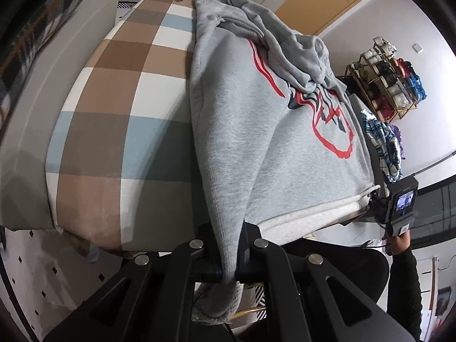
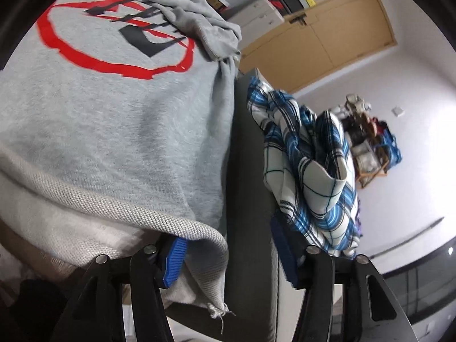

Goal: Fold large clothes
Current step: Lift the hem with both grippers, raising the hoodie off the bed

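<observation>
Left gripper [image 1: 228,273] clenched on a bunched corner of the grey hoodie [image 1: 256,131]; right gripper [image 2: 230,259] released, pads apart around the hem corner, not pressing. Hoodie lies on the checked bed [image 1: 119,108], print up, hem hanging over the edge. Judgement: thick fleece, soft, fairly heavy, droops and bunches. Best hold: ribbed hem corners.

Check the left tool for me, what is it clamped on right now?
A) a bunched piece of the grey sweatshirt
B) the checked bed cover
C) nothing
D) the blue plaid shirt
A: in the left wrist view the left tool is shut on a gathered fold of the grey sweatshirt.
</observation>
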Available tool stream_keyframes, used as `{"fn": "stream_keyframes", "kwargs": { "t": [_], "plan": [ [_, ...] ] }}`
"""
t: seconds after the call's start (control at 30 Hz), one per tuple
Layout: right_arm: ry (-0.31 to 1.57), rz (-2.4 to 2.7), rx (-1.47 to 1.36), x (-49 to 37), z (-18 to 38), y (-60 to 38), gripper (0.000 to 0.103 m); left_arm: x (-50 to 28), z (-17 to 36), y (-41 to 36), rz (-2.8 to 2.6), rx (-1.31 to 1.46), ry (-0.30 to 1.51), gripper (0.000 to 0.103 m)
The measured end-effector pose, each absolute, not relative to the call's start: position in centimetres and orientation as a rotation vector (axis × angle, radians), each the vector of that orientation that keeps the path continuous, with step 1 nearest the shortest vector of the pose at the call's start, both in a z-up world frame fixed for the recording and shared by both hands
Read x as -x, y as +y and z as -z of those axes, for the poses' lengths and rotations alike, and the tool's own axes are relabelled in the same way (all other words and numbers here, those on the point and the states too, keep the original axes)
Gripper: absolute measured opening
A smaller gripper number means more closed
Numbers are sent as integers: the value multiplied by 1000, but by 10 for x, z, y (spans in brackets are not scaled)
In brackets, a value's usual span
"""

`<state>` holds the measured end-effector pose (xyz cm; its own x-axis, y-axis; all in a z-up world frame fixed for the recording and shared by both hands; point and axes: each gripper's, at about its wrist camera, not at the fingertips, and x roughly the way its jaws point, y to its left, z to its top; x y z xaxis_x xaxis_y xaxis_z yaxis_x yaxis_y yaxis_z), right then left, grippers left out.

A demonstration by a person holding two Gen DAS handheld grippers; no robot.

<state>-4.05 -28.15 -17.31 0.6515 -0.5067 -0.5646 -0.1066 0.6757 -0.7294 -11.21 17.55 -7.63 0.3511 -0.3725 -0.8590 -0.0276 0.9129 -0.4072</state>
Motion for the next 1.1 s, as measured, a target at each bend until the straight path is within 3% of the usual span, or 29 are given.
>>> {"fn": "stream_keyframes", "kwargs": {
  "t": [0.03, 0.07, 0.3, 0.5, 1.1],
  "plan": [
    [851, 254, 779, 39, 171, -285, 9, 112, 77, 172, 245, 377, 1205, 0],
    [868, 248, 726, 38, 167, -290, 4, 112, 77, 174, 260, 383, 1209, 0],
    [771, 196, 409, 60, 112, -320, 4, 109, 84, 188, 269, 477, 1212, 1],
    [661, 193, 502, 92, 85, -307, 4, 128, 69, 197, 306, 503, 1154, 0],
    [572, 129, 469, 170, 62, -312, 3, 165, 49, 206, 361, 515, 1103, 0]
  ]
}}
